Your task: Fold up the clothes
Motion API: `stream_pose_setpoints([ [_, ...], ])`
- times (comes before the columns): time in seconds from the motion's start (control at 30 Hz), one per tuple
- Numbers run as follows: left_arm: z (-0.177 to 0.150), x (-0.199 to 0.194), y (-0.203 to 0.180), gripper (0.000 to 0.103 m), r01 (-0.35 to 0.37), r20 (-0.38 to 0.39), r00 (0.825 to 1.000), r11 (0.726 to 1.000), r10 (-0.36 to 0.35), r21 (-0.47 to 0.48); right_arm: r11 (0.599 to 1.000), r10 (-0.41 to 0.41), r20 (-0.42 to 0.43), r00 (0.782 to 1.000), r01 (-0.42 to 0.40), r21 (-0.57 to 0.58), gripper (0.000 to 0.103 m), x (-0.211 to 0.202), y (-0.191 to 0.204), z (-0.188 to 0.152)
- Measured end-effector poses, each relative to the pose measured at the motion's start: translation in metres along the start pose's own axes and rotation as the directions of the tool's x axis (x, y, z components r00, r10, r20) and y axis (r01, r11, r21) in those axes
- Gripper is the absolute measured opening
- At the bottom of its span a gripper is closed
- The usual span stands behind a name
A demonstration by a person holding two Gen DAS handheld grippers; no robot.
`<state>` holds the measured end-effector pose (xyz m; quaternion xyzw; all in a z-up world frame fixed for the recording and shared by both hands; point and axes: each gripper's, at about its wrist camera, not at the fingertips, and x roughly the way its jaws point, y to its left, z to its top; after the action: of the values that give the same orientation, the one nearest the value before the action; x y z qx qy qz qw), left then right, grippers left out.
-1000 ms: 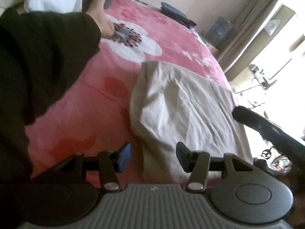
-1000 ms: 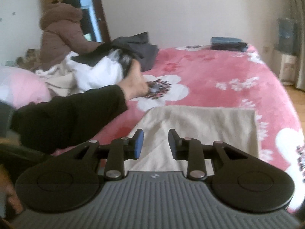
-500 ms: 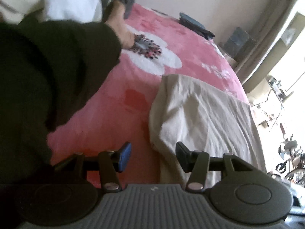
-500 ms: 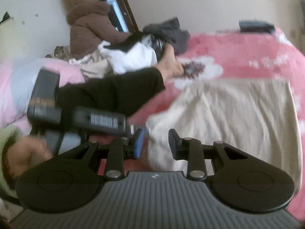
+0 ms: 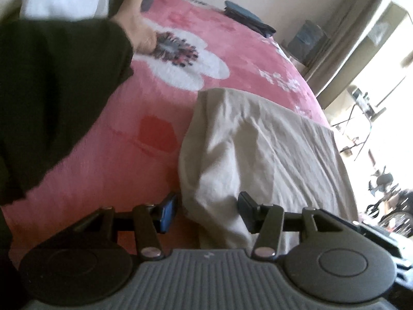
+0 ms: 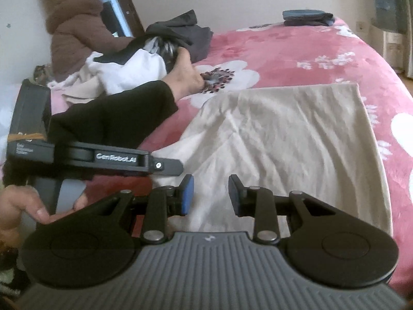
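Black left gripper lettered "GenRobot.AI"

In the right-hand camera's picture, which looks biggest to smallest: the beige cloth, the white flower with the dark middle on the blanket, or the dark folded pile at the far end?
1. beige cloth
2. white flower
3. dark folded pile
The pile lies farthest away, so its true size is unsure.

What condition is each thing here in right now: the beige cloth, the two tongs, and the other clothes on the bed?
Beige garment: spread flat on the pink bedspread, wrinkled, near left corner bunched up.
Left tongs: open, straddling that bunched corner, not clamped.
Right tongs: open, empty, over the garment's near edge.
Clothes pile: unfolded heap.
Dark blue clothes: folded, at the far edge.
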<state>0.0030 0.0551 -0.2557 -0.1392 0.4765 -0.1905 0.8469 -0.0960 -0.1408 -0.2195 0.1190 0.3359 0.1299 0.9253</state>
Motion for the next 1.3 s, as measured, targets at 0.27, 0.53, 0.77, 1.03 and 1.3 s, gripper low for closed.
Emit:
stream_pose_setpoints([
  [0.27,0.004,0.005,0.016,0.051,0.053,-0.001,0.999,0.989,-0.054,-0.138,0.999,-0.042,0.038,0.998,0.043,-0.03,0.029,0.004,0.006,-0.006],
  [0.53,0.002,0.006,0.015,0.053,0.071,-0.014,0.997,0.988,-0.073,-0.139,0.999,-0.036,0.033,0.999,0.036,0.009,0.029,0.004,-0.006,-0.012],
  [0.77,0.002,0.006,0.015,0.049,0.083,0.006,0.997,0.987,-0.083,-0.136,0.999,-0.031,0.031,0.999,0.03,0.042,0.032,0.006,-0.012,-0.015],
  [1.03,0.001,0.006,0.014,0.049,0.075,0.01,0.997,0.988,-0.074,-0.133,0.998,-0.027,0.031,0.999,0.025,0.053,0.036,0.008,-0.014,-0.017],
  [1.3,0.0,0.005,0.016,0.049,0.074,0.015,0.997,0.988,-0.072,-0.138,0.998,-0.024,0.031,0.999,0.023,0.051,0.04,0.009,-0.013,-0.018],
])
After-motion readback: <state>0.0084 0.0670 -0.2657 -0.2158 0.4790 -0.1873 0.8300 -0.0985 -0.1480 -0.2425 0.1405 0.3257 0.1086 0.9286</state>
